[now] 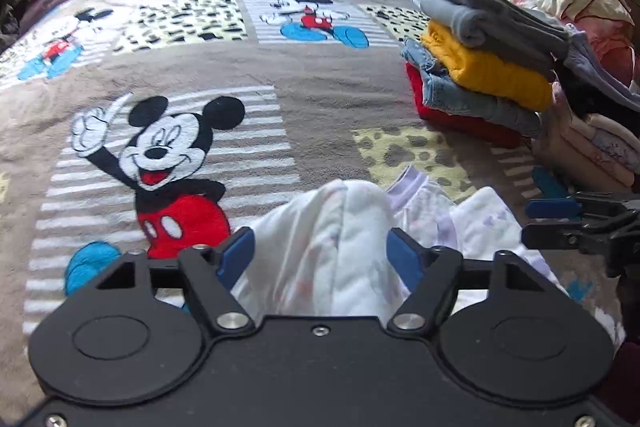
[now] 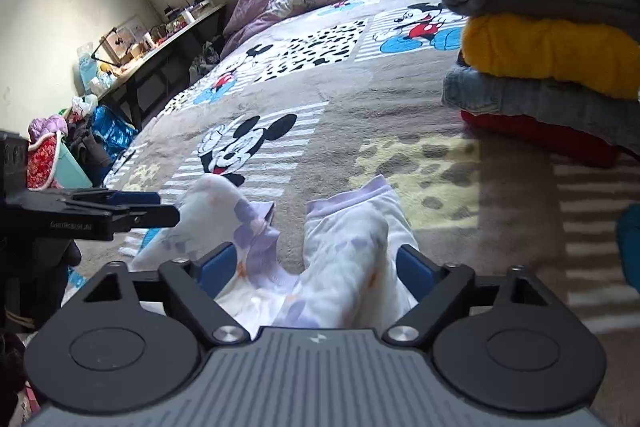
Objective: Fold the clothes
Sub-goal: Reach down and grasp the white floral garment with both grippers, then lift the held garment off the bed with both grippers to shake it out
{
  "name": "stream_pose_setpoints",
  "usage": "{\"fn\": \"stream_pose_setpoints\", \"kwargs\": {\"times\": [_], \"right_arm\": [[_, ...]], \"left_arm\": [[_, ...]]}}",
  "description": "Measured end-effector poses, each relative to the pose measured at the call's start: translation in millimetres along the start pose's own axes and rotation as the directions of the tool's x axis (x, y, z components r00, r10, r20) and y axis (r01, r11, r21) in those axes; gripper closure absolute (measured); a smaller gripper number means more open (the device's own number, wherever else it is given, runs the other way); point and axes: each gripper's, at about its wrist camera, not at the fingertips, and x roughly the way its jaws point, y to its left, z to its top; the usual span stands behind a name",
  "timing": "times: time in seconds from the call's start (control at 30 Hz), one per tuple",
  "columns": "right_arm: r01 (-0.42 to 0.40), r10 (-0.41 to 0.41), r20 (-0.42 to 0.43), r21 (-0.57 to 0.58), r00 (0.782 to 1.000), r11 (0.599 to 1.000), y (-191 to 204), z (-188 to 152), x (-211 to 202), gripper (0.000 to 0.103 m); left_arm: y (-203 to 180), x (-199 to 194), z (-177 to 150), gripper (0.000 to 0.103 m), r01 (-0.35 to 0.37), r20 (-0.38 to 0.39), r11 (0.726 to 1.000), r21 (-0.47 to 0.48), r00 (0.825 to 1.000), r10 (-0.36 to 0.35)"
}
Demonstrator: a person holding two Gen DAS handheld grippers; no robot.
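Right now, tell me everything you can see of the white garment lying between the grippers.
The white garment looks like soft, thin fabric, white with faint lilac and orange print and lilac cuffs. It lies crumpled on the Mickey Mouse blanket, two tube-like ends pointing toward the folded stack. Bunched fabric rises between the fingers of the left gripper and the right gripper; whether the pads pinch it is unclear.

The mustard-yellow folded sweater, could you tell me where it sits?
In both views it sits on the right, the mustard-yellow folded sweater stacked between grey folded garments above and folded blue jeans below.
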Motion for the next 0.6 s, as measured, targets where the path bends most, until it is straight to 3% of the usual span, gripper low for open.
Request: {"fn": "stream_pose_setpoints", "kwargs": {"times": [0.3, 0.37, 0.4, 0.43, 0.47, 0.6], "right_arm": [[0.000, 0.001, -0.060, 0.021, 0.998, 1.000, -12, 6, 39, 0.028], [0.004, -0.002, -0.073, 0.023, 0.997, 1.000, -12, 6, 44, 0.043], [0.004, -0.003, -0.078, 0.019, 0.997, 1.000, -12, 6, 45, 0.046], [0.005, -0.003, -0.082, 0.015, 0.997, 1.000, -12, 6, 47, 0.055], [0.006, -0.005, -0.084, 0.012, 0.996, 1.000, -12, 6, 47, 0.065], [-0.006, 0.007, -0.077, 0.012, 0.997, 1.000, -11, 5, 39, 0.074]], "left_arm": [[-5, 27, 21, 0.031, 0.040, -0.062, 0.996, 0.085, 0.997, -0.035], [-6, 34, 23, 0.033, 0.040, -0.084, 0.994, 0.102, 0.996, -0.031], [-6, 36, 22, 0.040, 0.040, -0.093, 0.994, 0.106, 0.995, -0.030], [-6, 38, 22, 0.058, 0.042, -0.103, 0.993, 0.106, 0.994, -0.031], [-6, 38, 21, 0.068, 0.047, -0.110, 0.993, 0.105, 0.993, -0.035], [-9, 31, 15, 0.083, 0.066, -0.107, 0.992, 0.105, 0.993, -0.054]]}}
